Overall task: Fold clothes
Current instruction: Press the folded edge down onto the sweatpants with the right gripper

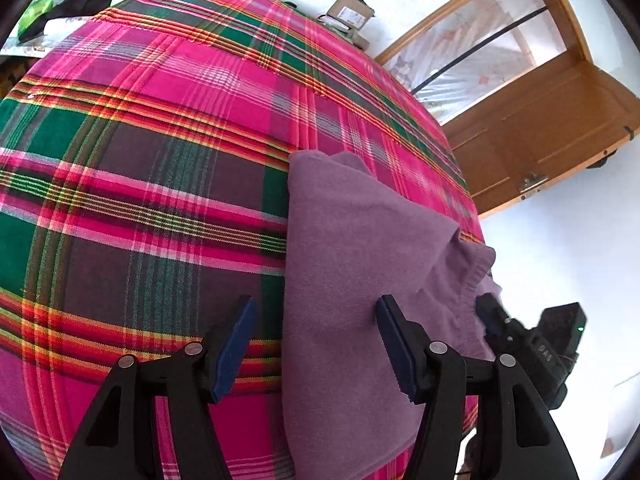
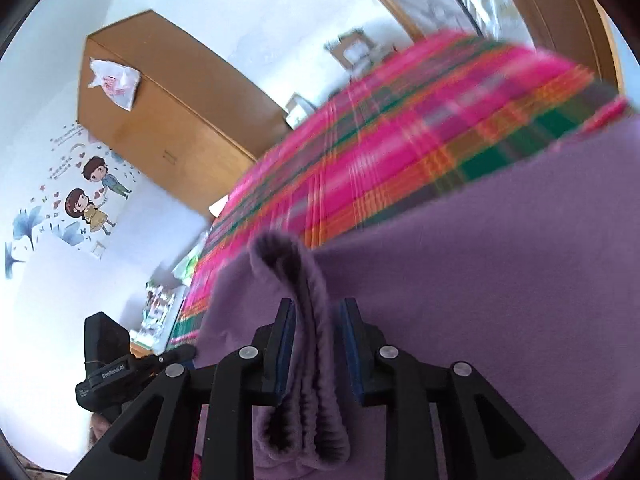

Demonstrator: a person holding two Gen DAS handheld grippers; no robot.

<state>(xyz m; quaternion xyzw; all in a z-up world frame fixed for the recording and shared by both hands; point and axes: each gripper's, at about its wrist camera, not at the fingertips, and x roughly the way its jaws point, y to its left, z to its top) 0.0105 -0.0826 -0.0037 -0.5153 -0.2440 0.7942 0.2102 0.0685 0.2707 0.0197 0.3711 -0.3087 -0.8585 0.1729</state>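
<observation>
A purple sweater (image 1: 352, 240) lies folded near the right edge of a bed covered by a pink, green and red plaid blanket (image 1: 160, 160). My left gripper (image 1: 316, 312) hangs open and wide over the sweater's left edge, one finger above the blanket, the other above the sweater. In the right wrist view the sweater (image 2: 500, 280) fills the lower right. Its ribbed hem (image 2: 316, 292) stands doubled between the pads of my right gripper (image 2: 318, 320), with a slim gap on the right side, so the jaws are open around it. The right gripper (image 1: 492, 316) also shows at the hem (image 1: 468, 272).
A wooden door (image 1: 540, 128) stands beyond the bed's right edge. Cardboard boxes (image 1: 348, 12) and loose clutter (image 1: 60, 12) sit past the far side. A wooden wardrobe (image 2: 168, 120) stands against the wall. The left gripper's body (image 2: 120, 364) is at the lower left.
</observation>
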